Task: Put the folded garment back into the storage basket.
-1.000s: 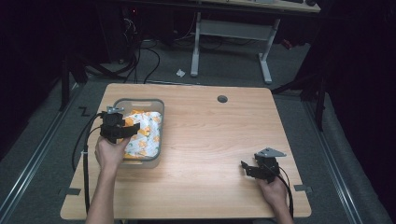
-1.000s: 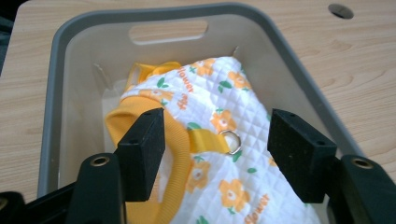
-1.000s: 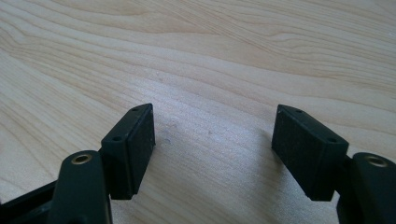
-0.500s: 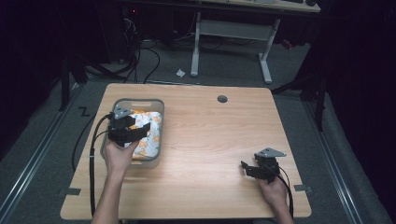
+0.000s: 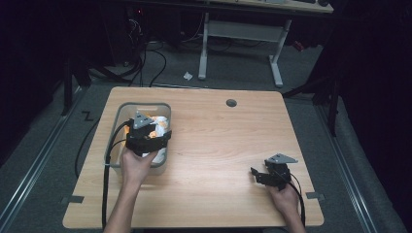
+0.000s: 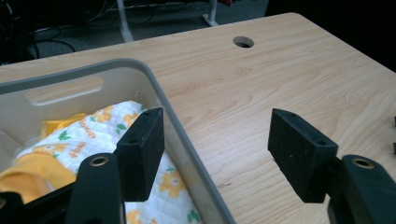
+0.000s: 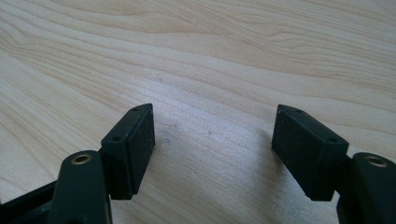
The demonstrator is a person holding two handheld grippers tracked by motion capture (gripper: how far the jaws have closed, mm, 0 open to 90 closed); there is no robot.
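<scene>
grey plastic bin [image 6: 187, 140] sits at the table's [image 5: 218, 145] left, holding orange-and-white printed cloth [image 6: 88, 135]. the left gripper [image 6: 215, 154], jaws apart, straddles the bin's right wall: one jaw inside over the cloth, one outside. the right gripper [image 7: 215, 149], also apart, rests well away over bare wood, which is open between them.

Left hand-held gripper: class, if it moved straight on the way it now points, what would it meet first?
Probably the bin's right wall, which runs between the open jaws of the left hand-held gripper. Depth is unclear, so it might pass over the rim.
</scene>
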